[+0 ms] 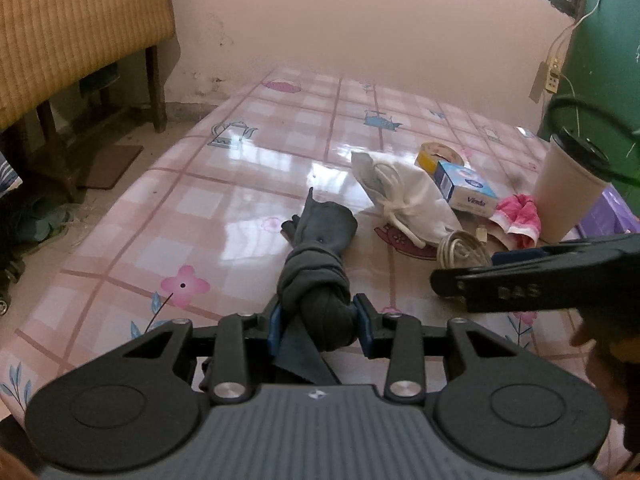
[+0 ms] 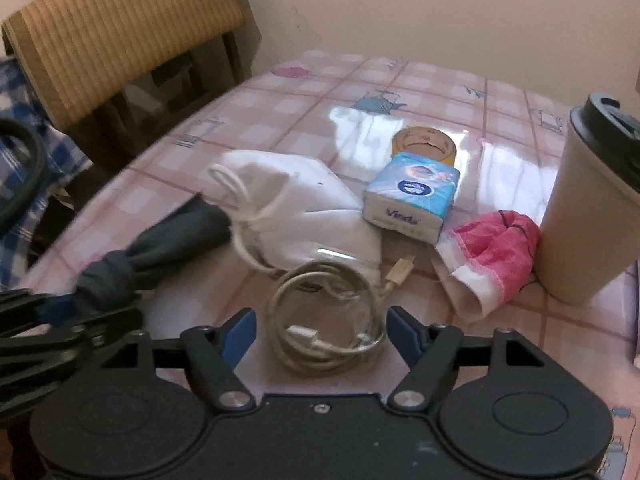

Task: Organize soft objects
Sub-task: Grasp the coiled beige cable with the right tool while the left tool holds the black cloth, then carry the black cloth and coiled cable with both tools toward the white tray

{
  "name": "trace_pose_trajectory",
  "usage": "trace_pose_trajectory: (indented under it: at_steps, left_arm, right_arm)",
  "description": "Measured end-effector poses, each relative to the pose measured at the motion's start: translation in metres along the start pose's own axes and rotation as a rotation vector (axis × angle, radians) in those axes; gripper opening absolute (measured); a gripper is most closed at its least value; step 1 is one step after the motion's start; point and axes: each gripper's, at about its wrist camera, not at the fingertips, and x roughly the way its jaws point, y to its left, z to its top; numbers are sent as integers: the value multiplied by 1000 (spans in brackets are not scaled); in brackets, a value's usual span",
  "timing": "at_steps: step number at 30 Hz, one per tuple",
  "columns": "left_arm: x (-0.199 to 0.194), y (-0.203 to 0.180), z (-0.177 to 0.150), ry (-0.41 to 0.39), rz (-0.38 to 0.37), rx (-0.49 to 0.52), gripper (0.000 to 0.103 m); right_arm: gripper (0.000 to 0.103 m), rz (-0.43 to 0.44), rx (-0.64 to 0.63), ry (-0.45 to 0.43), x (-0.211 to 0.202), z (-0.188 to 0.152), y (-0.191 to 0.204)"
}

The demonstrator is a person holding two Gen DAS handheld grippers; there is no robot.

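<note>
Tablecloth [image 1: 248, 184]: pink check with pink flowers and blue teapots. Knotted cloth [image 1: 316, 276]: dark grey. Pouch [image 2: 304, 208]: white. Towel [image 2: 496, 264]: pink, white-edged. Box [image 2: 412, 196]: blue and white. Cup [image 2: 588, 216]: beige, black lid. Cable [image 2: 332, 320]: off-white.

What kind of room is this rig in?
Most likely a home dining or living room. A table under a glossy pink checked cover printed with teapots and flowers, an upholstered wooden chair beside it, and household clutter: a tissue pack, a tape roll, a lidded paper cup.

Tissue box [image 2: 410, 199] between tape roll [image 2: 425, 143] behind and cable coil [image 2: 328, 320] before.
</note>
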Motion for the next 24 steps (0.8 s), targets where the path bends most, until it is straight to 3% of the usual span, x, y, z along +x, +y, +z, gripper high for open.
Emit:
trace_pose_trajectory:
  at_steps: [5, 24]
  left_arm:
    - [-6, -2, 3, -21, 7, -10, 38]
    - [-61, -34, 29, -134, 4, -13, 37]
  right_arm:
    - [81, 61, 17, -33, -7, -3, -4]
    - [80, -11, 85, -166, -130, -47, -33]
